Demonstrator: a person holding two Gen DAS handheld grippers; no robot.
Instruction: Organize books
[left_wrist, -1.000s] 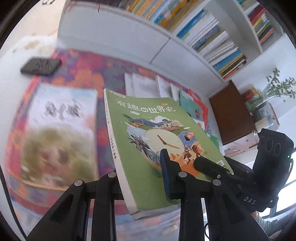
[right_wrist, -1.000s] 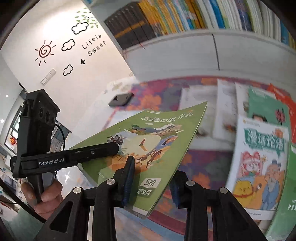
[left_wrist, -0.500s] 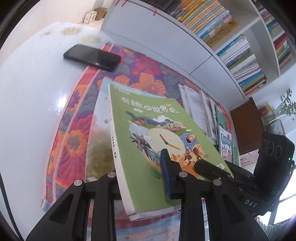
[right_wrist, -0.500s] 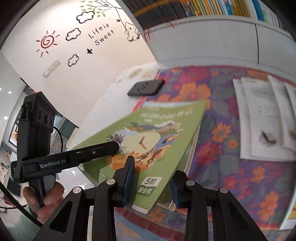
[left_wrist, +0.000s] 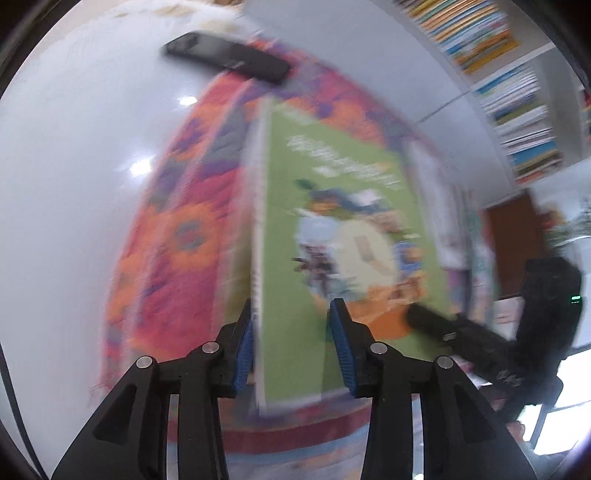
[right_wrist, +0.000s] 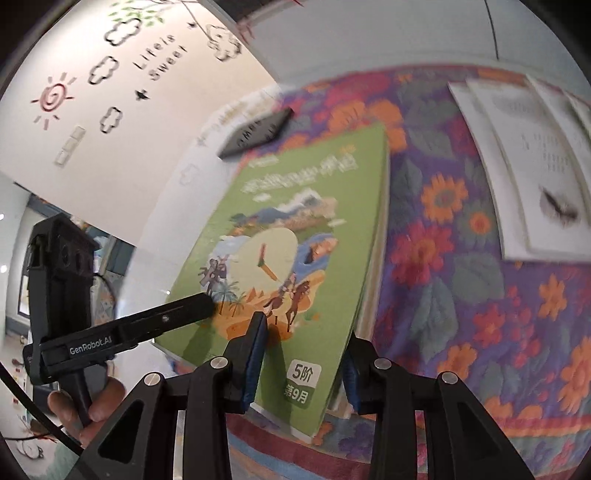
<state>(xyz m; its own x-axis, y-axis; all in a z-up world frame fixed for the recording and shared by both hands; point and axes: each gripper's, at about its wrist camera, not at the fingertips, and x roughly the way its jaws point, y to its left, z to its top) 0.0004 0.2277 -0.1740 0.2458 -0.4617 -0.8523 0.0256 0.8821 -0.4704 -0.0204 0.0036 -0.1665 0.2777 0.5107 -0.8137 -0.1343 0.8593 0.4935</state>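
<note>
I'm opening both jaws: left gripper (left_wrist: 291, 350) and right gripper (right_wrist: 303, 360) straddling green book's (right_wrist: 295, 258) near edge, long axis running away.

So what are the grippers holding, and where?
The green paperback book, by its near bottom edge. Both grippers, left and right, are opening around it.

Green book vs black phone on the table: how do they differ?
The green book is large with an illustrated clock cover and lies on the floral cloth; the black phone is small, plain and dark, lying farther back, partly off the cloth's edge. The book sits between gripper fingers; the phone lies free.
</note>
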